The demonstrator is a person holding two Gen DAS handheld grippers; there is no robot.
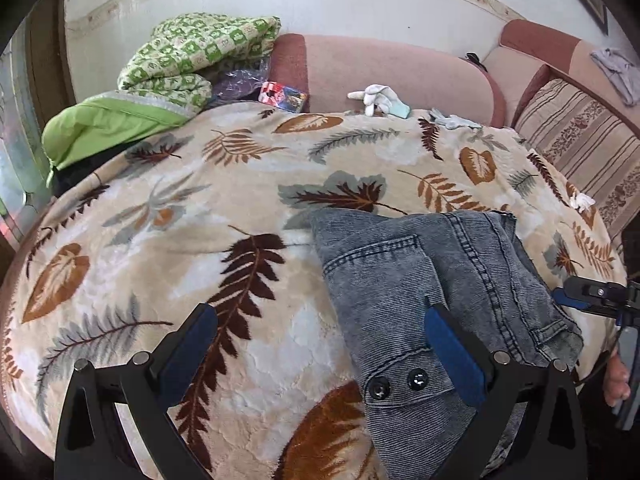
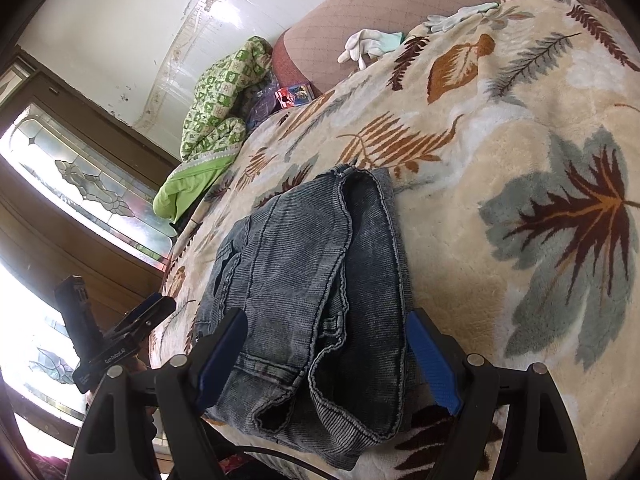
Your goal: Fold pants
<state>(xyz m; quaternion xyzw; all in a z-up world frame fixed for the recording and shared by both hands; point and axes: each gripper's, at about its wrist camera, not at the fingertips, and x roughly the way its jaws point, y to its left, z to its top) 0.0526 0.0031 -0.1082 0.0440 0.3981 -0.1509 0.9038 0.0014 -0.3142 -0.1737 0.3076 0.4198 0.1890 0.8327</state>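
Observation:
Grey-blue denim pants (image 1: 432, 288) lie folded in a compact stack on the leaf-patterned blanket (image 1: 192, 216), near its front edge. In the left wrist view the waistband with two snaps (image 1: 398, 386) faces me. My left gripper (image 1: 320, 344) is open; its right finger rests over the pants, its left finger over bare blanket. In the right wrist view the pants (image 2: 304, 280) show their stacked hems. My right gripper (image 2: 326, 356) is open, a finger on either side of the stack's near end. Each gripper shows at the edge of the other's view (image 1: 592, 296) (image 2: 120, 332).
A green quilt (image 1: 168, 76) is piled at the back left. White gloves (image 1: 376, 98) and a colourful packet (image 1: 284, 96) lie by the pink sofa back (image 1: 400, 72). A striped cushion (image 1: 584, 144) sits at right. A window (image 2: 80, 184) is to the left.

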